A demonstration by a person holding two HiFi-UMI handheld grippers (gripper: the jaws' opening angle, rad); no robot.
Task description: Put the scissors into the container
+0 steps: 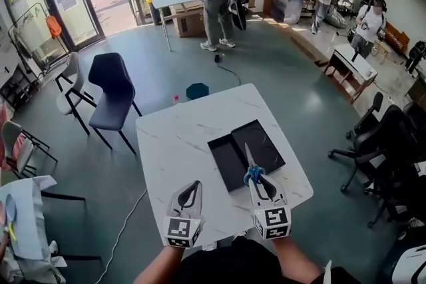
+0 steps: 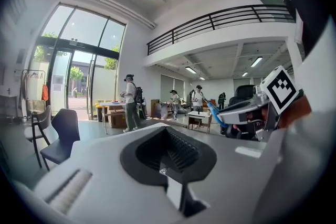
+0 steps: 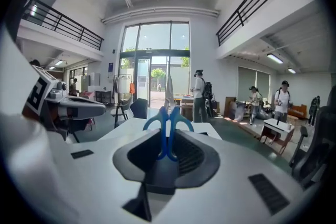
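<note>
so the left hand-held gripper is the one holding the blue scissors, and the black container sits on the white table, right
Not quite: the right hand-held gripper holds the blue scissors, as the right gripper view shows. The left hand-held gripper has nothing between its jaws. The black container does sit on the white table.

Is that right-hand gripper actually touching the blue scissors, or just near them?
Touching. The right gripper view shows the blue handles of the scissors clamped between the jaws of the right gripper, blades pointing away.
</note>
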